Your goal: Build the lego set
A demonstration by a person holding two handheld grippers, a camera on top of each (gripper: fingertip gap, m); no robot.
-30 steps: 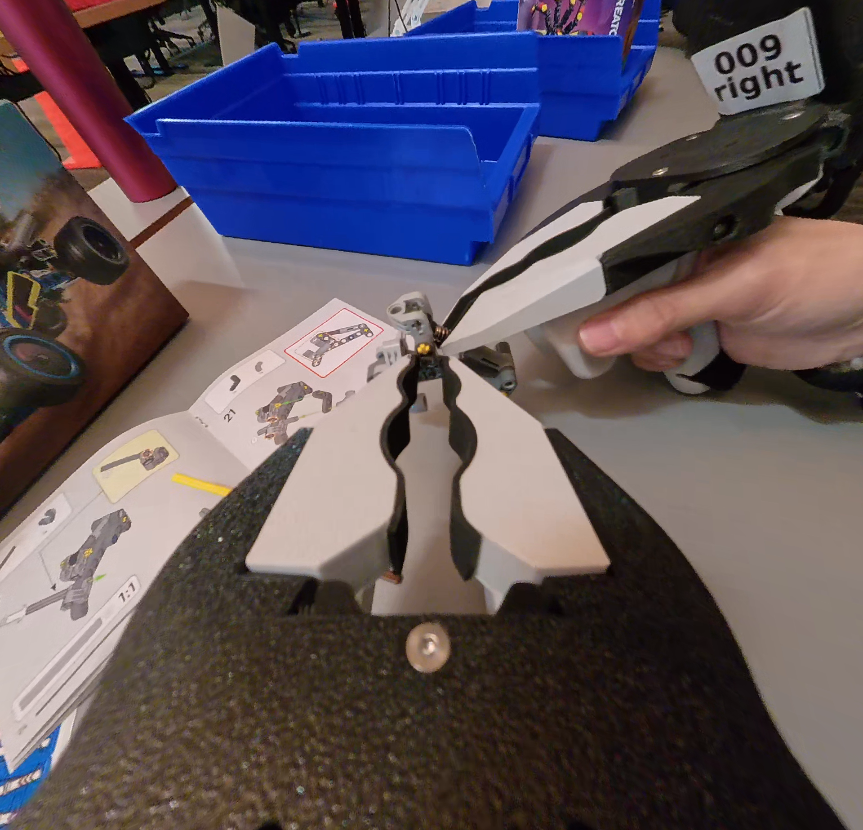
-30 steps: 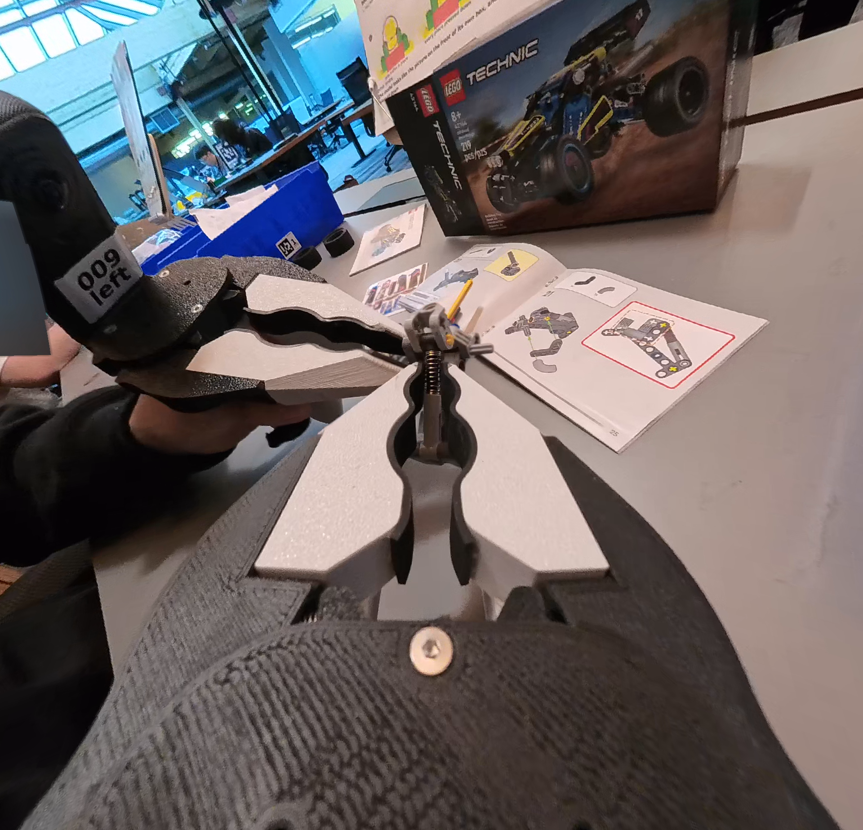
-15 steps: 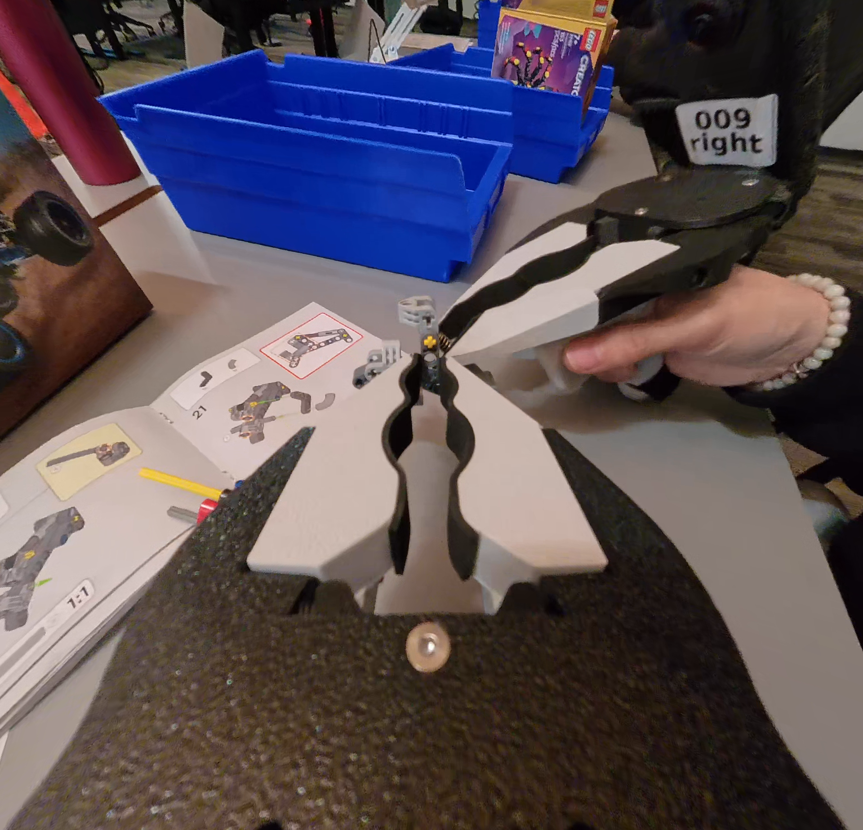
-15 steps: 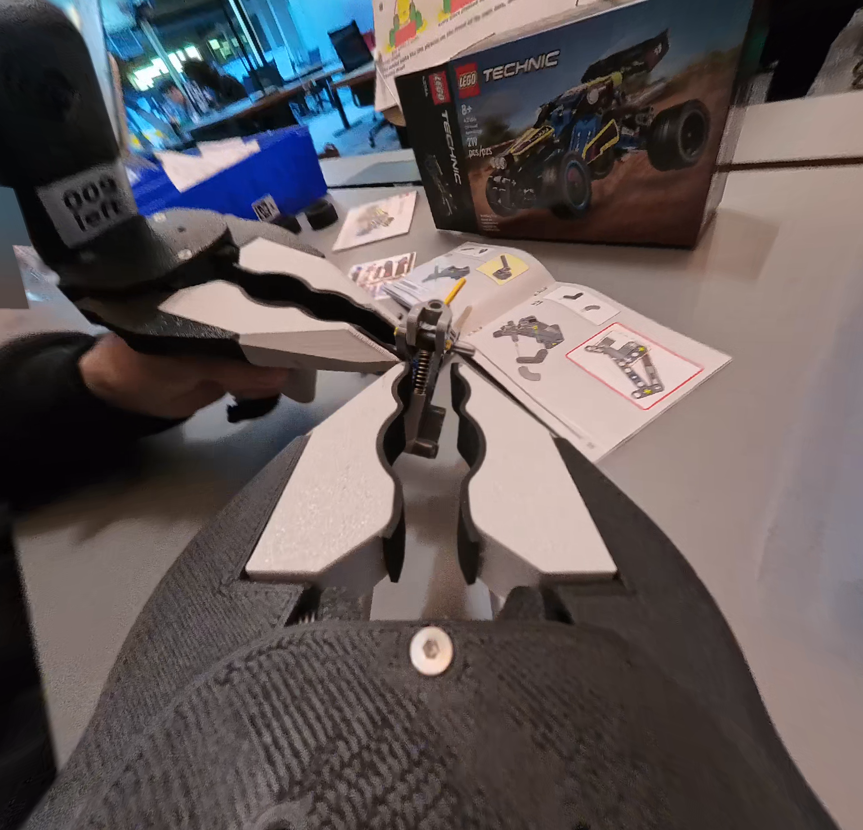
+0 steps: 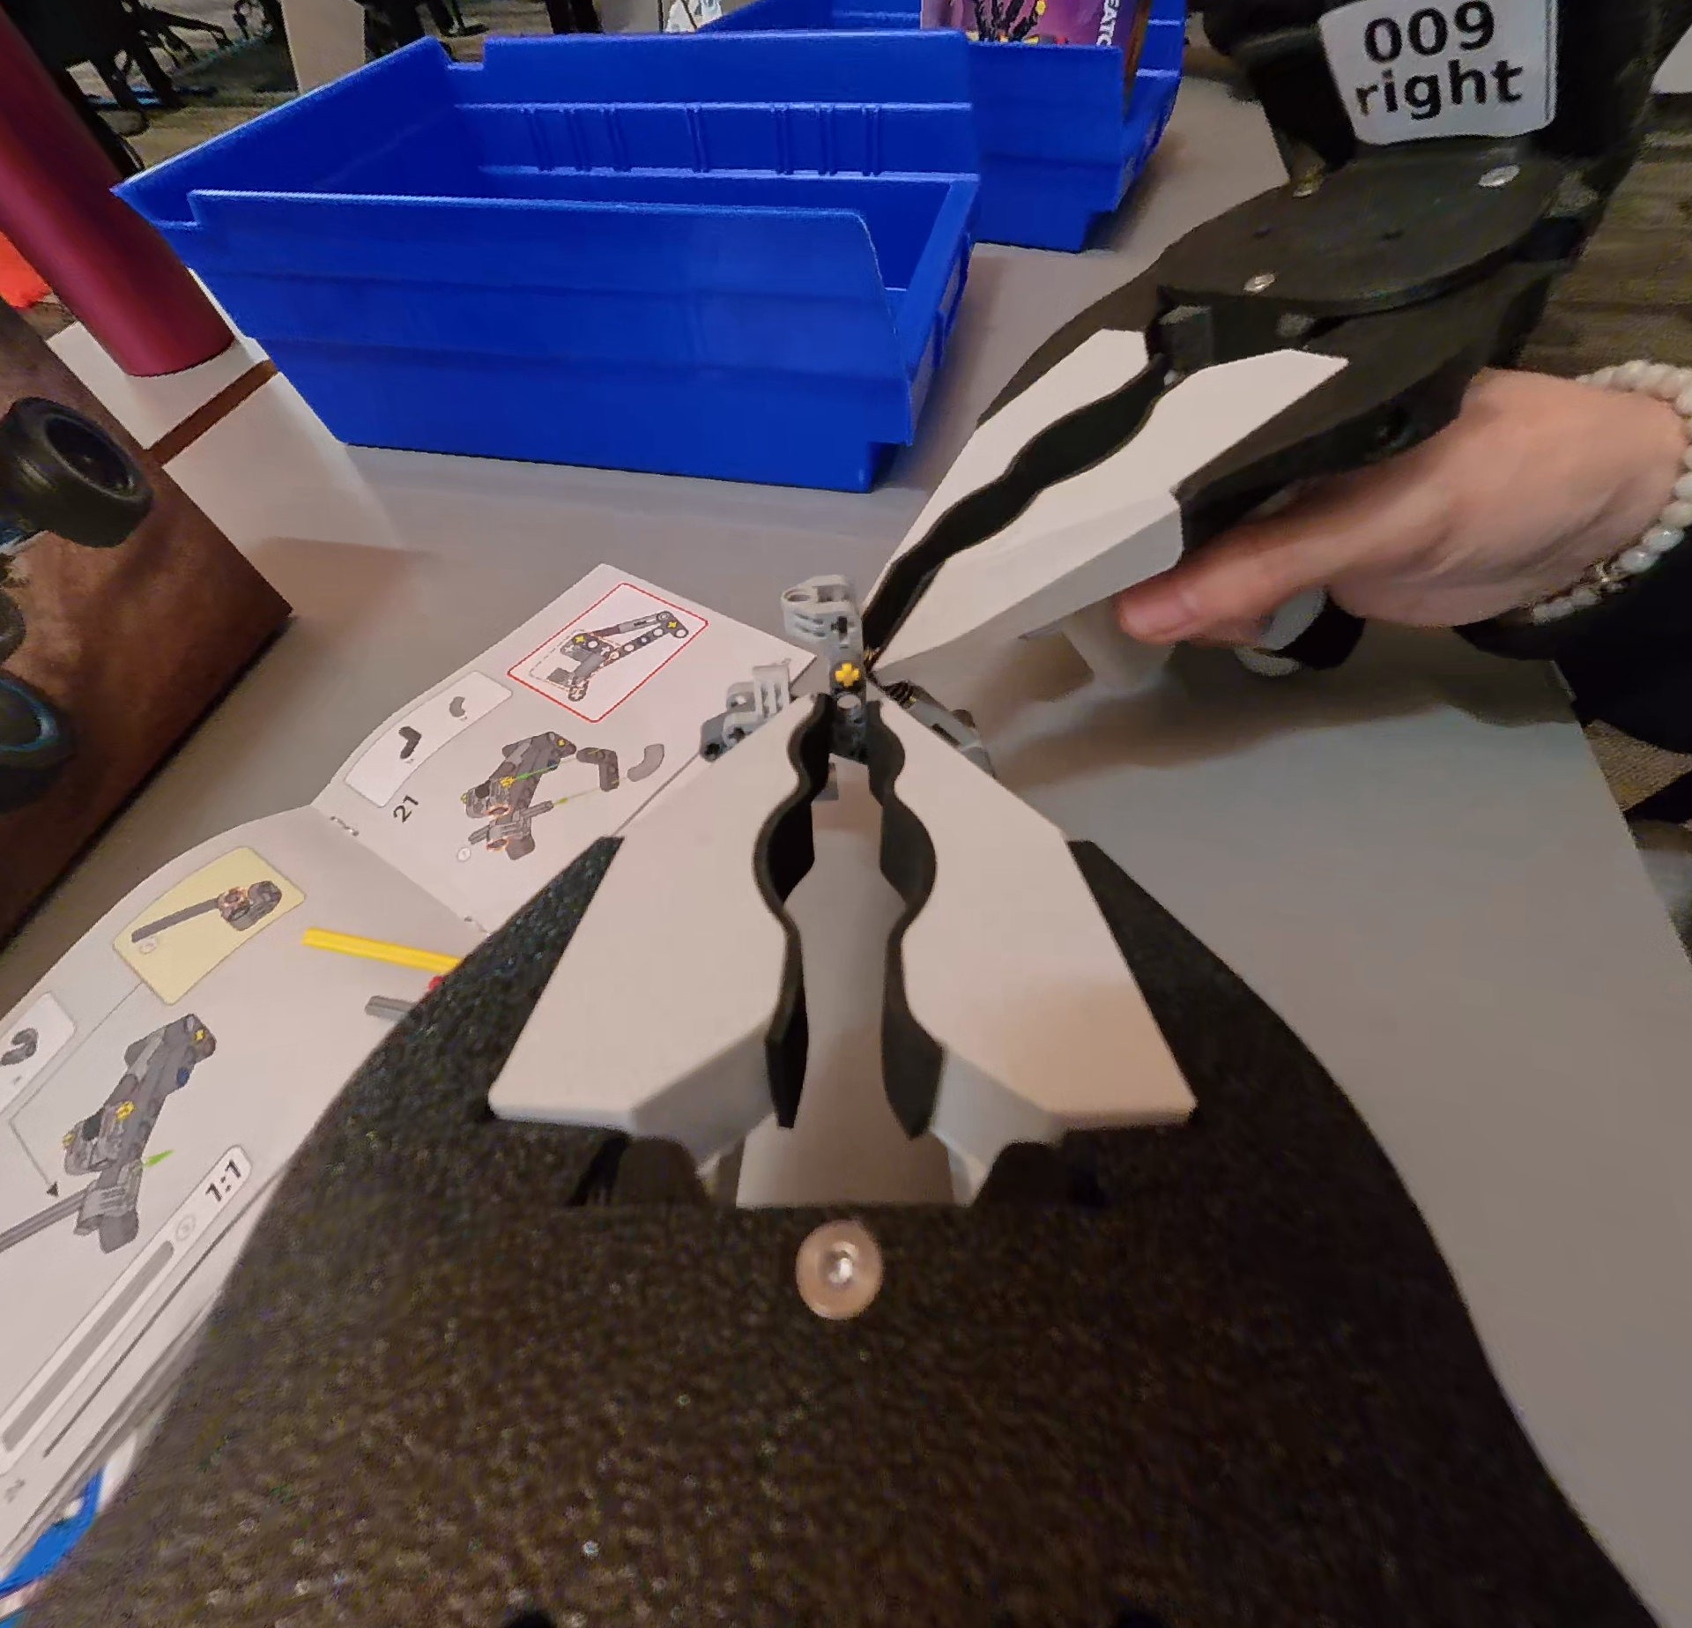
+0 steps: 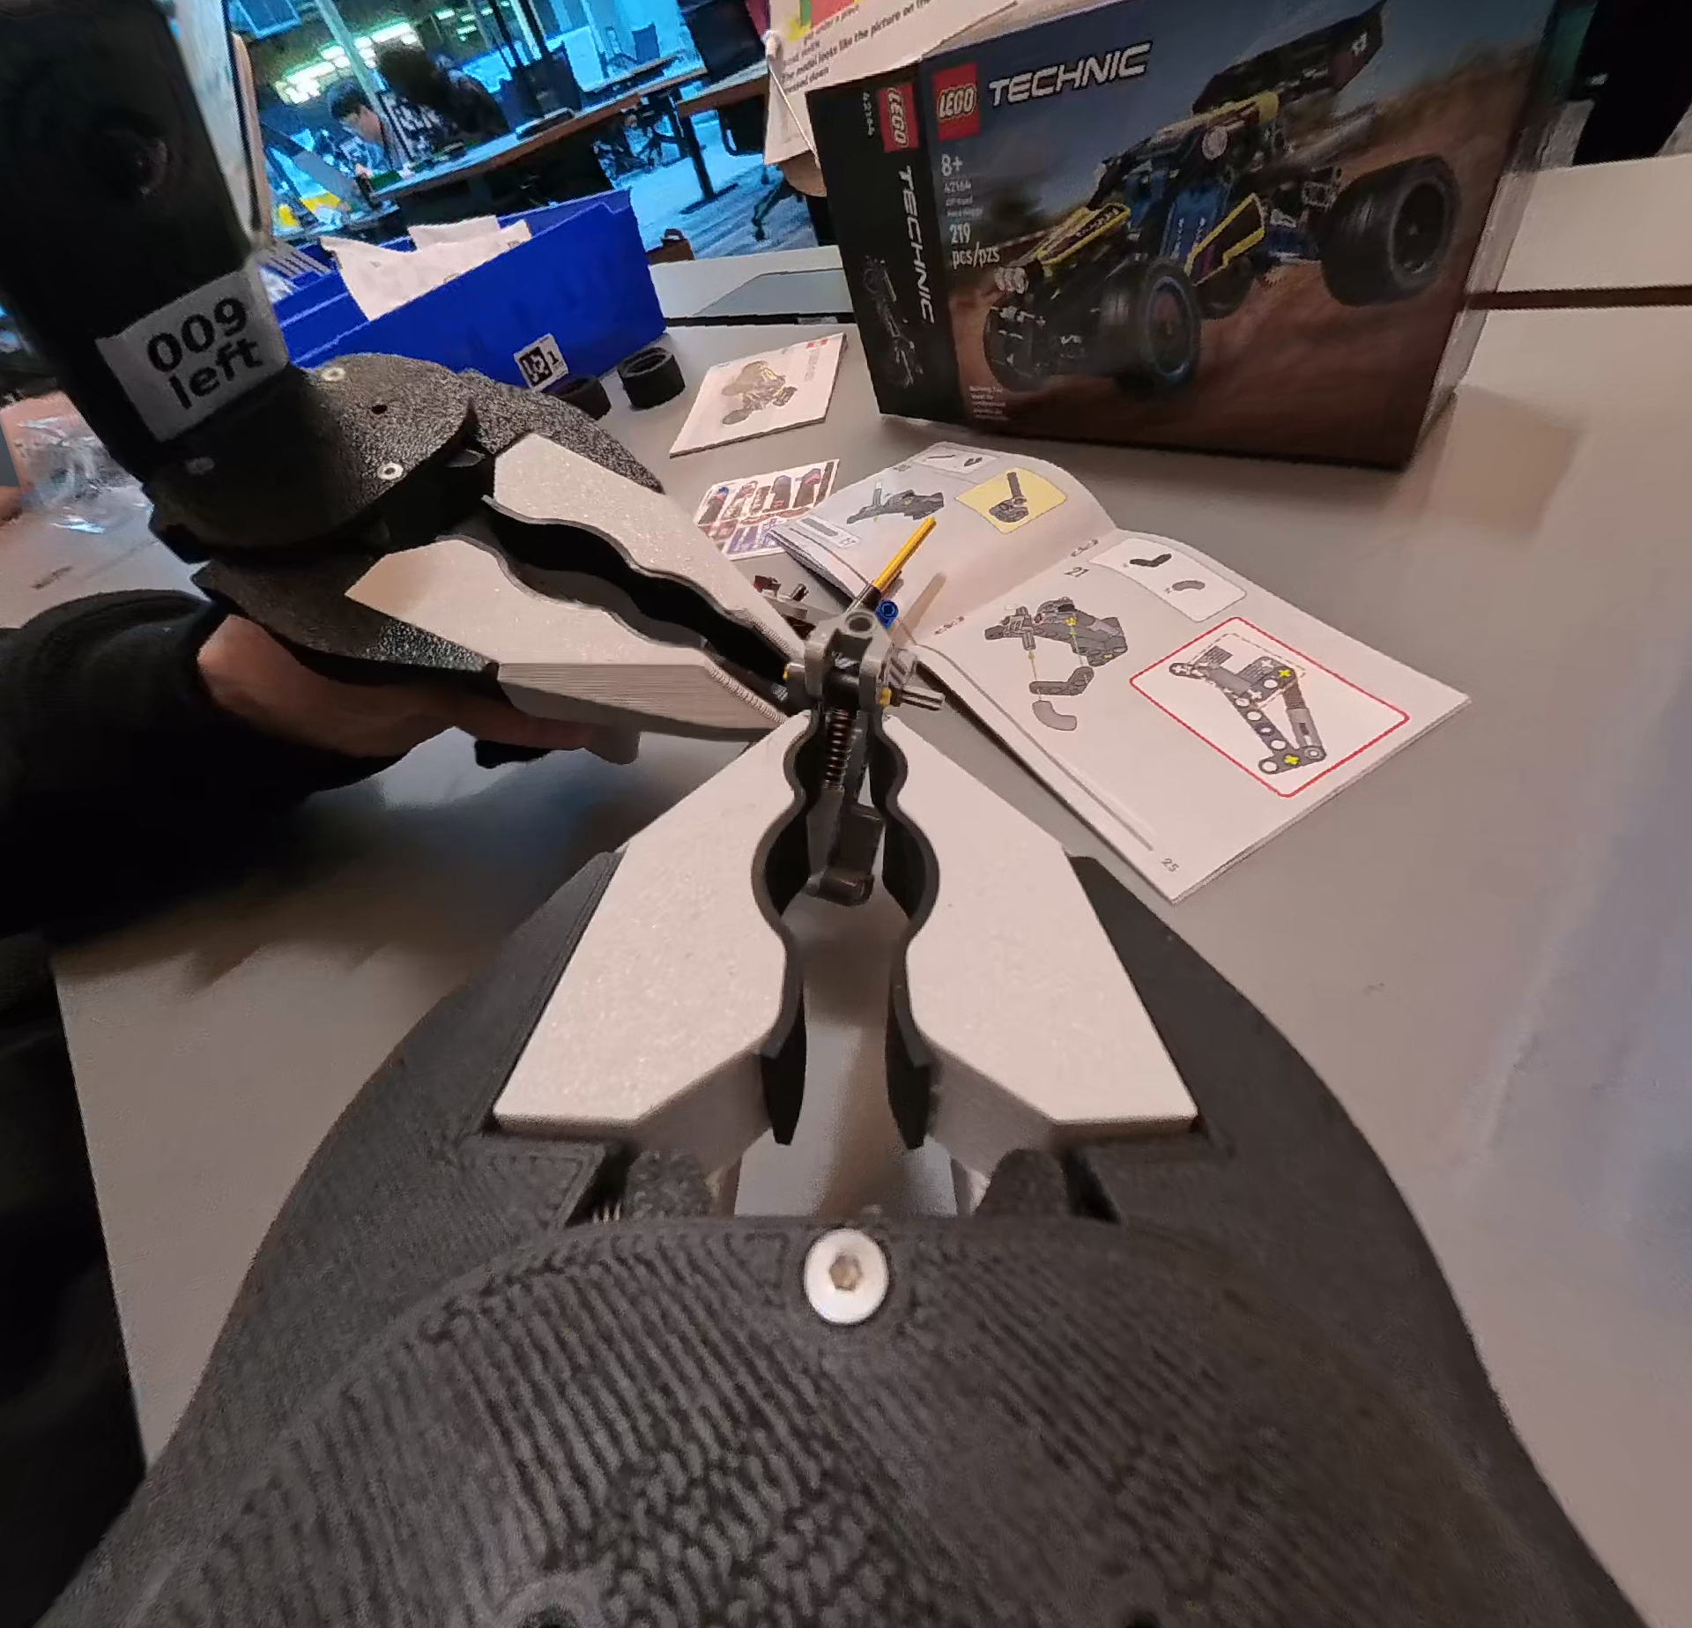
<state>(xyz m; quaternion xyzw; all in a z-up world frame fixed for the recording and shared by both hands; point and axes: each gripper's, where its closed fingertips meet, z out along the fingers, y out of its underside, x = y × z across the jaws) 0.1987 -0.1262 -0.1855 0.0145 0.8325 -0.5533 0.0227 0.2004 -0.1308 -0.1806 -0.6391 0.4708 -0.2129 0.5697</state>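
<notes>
A small grey lego assembly [image 5: 819, 609] with a yellow cross axle end is held above the open instruction booklet [image 5: 549, 760]. My left gripper [image 5: 847, 714] is shut on its dark lower part. My right gripper [image 5: 870, 641] comes in from the right, its tips against the same assembly. In the right wrist view, my right gripper [image 6: 847, 723] is shut on the spring shock absorber [image 6: 838, 751] of the assembly [image 6: 856, 641]. My left gripper [image 6: 778, 682] comes in from the left and pinches the assembly's side.
Stacked blue bins [image 5: 586, 302] stand behind the booklet. The lego box [image 6: 1190, 210] stands at the back. A yellow axle [image 6: 902, 554] lies on the booklet [image 6: 1144, 696]. A sticker sheet [image 6: 764, 513], a small leaflet [image 6: 760, 389] and black tyres [image 6: 650, 377] lie farther off. My left and right fingertips are right by each other.
Both grippers stay shut on the assembly. The right gripper's handle has risen and tilted, and the held assembly has shifted slightly over the booklet.
</notes>
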